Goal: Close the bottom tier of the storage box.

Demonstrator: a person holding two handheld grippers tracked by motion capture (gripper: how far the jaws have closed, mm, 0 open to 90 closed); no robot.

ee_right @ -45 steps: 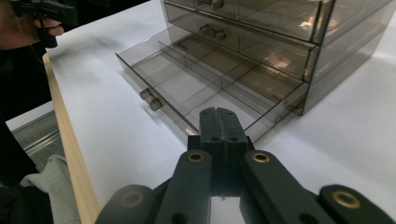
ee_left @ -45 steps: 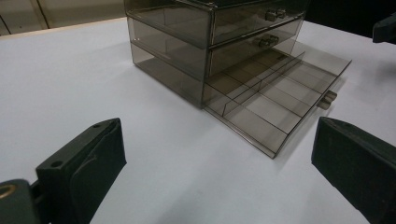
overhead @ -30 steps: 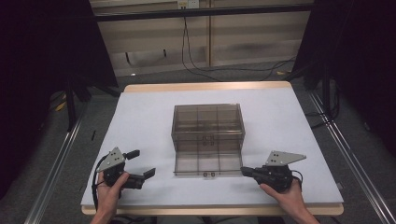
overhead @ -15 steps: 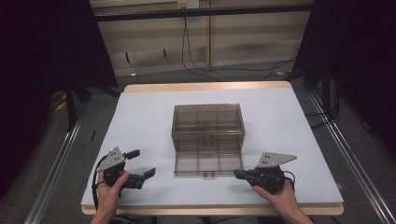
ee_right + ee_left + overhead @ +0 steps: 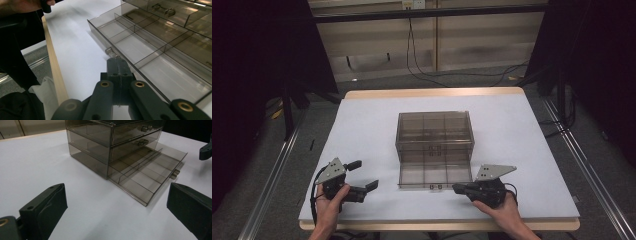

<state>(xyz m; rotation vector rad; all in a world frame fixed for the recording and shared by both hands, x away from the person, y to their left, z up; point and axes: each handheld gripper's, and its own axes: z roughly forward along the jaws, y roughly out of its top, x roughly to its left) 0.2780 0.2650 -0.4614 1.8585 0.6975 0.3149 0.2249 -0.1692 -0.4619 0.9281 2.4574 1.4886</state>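
Bottom drawer (image 5: 435, 174) pulled out of cabinet (image 5: 435, 131), handle (image 5: 111, 52) just ahead of right gripper (image 5: 459, 188), jaws pressed together, nearer hand. Left gripper (image 5: 363, 175) spread wide, drawer off toward its right.

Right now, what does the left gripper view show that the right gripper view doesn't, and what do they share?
Left gripper view: the left tool with jaws wide open, the two upper drawers shut, and bare white table beside the organizer.

Right gripper view: the right tool with jaws shut, its tip at the small handle on the drawer front, plus the table's wooden edge.

Both: the smoky clear bottom drawer pulled out, its compartments empty.
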